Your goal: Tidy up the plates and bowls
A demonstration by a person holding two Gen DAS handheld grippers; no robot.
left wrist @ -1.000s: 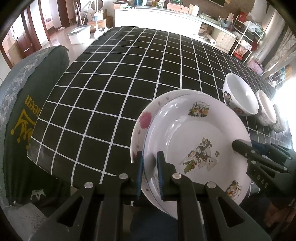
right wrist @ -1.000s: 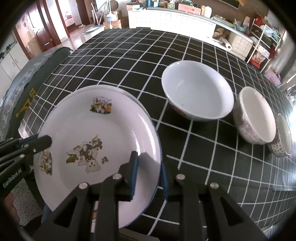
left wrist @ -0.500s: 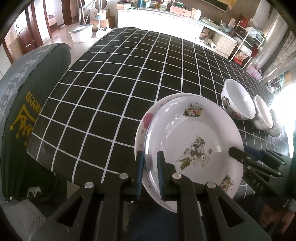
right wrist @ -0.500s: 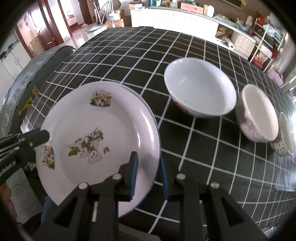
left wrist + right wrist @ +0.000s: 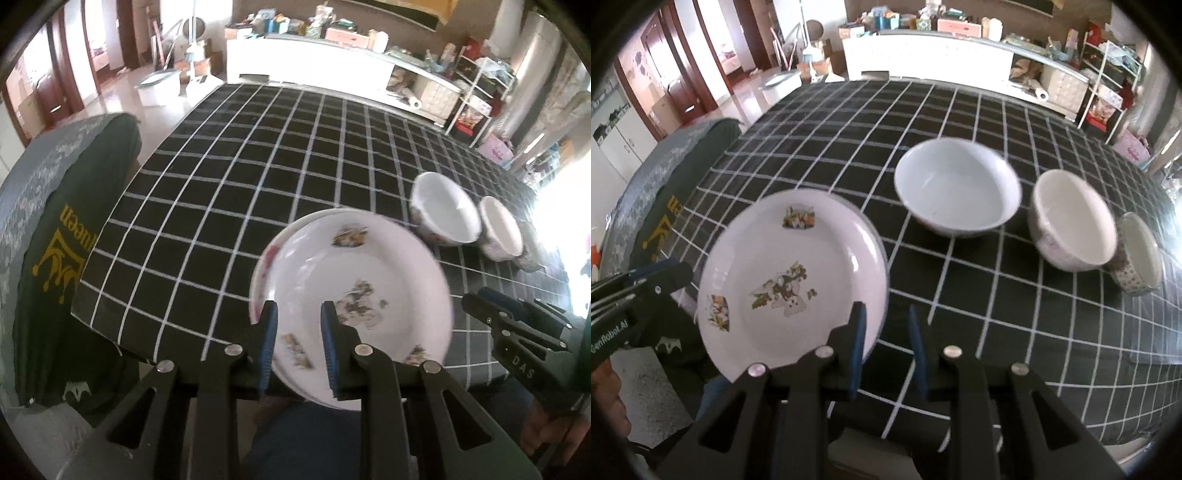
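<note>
- the left gripper (image 5: pixel 297 306) has its blue-padded fingers (image 5: pixel 267 339) spreading apart right now. the near-left rim of the top plate (image 5: pixel 354 280) shows in the gap between them, and neither pad presses on it.
- the right gripper (image 5: pixel 885 306) holds its fingers (image 5: pixel 857 339) spread with a clear gap and pinches nothing. the top plate's right rim runs just beside its left finger, and mostly tablecloth shows in the gap.
- seen from the left wrist, the right gripper's black tip sits just to the right of the plate, apart from its rim.
- the top plate is white with cartoon prints and lies on a second plate (image 5: pixel 266 258). a crescent of the second plate, with a pink mark, peeks out on the left.
- the two stacked plates sit at the near edge of the counter (image 5: pixel 258 166) and hang over that edge a little. the counter is covered by a black cloth with a white grid.
- to the right of the plates three bowls stand upright in a row: a large white bowl (image 5: pixel 956 192), a medium bowl (image 5: pixel 1071 229) and a small dotted bowl (image 5: pixel 1137 254).
- the medium bowl and the small dotted bowl look to be touching.
- at the counter's left side is a chair (image 5: pixel 62 258) draped in dark green fabric with a yellow crown print.
</note>
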